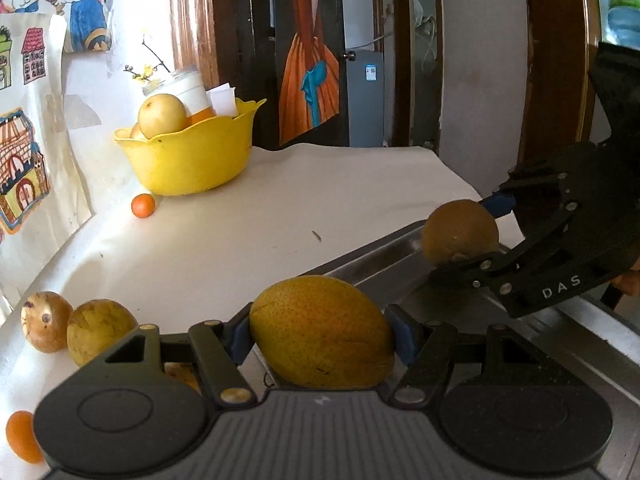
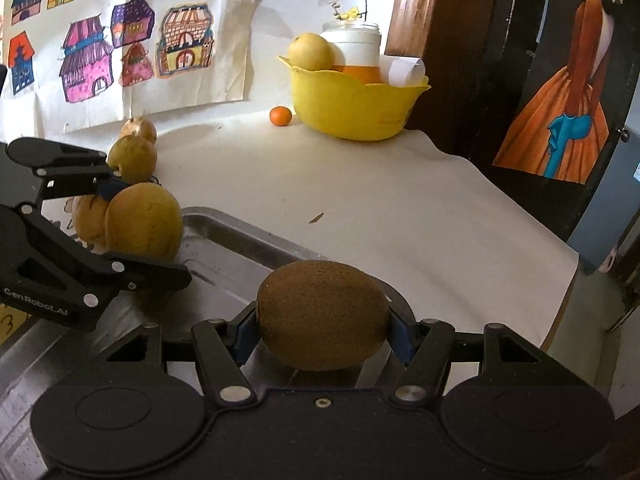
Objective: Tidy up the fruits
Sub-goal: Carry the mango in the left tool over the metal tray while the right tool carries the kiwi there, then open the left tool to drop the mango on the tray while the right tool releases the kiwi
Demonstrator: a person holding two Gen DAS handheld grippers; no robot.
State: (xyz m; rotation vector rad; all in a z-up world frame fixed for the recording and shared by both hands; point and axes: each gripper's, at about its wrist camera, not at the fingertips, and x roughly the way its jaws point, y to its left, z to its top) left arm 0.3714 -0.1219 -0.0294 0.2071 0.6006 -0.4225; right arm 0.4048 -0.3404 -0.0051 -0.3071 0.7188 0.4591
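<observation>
Both grippers are loaded. The left gripper (image 1: 322, 332) has its blue pads clamped on a yellow pear (image 1: 322, 332), long axis lying crosswise between the fingers. The right gripper (image 2: 322, 322) squeezes a brown kiwi (image 2: 322, 322) the same way, ends against the pads. Both fruits hang just above the metal tray (image 2: 240, 240), the kiwi over its near right part, the pear over its left edge. Either hand only needs to go down, I'd say. Further out, three loose pears (image 1: 100, 332) sit left of the tray, a small orange (image 1: 143, 205) beside the yellow bowl (image 1: 188, 160) at the back, well apart.
</observation>
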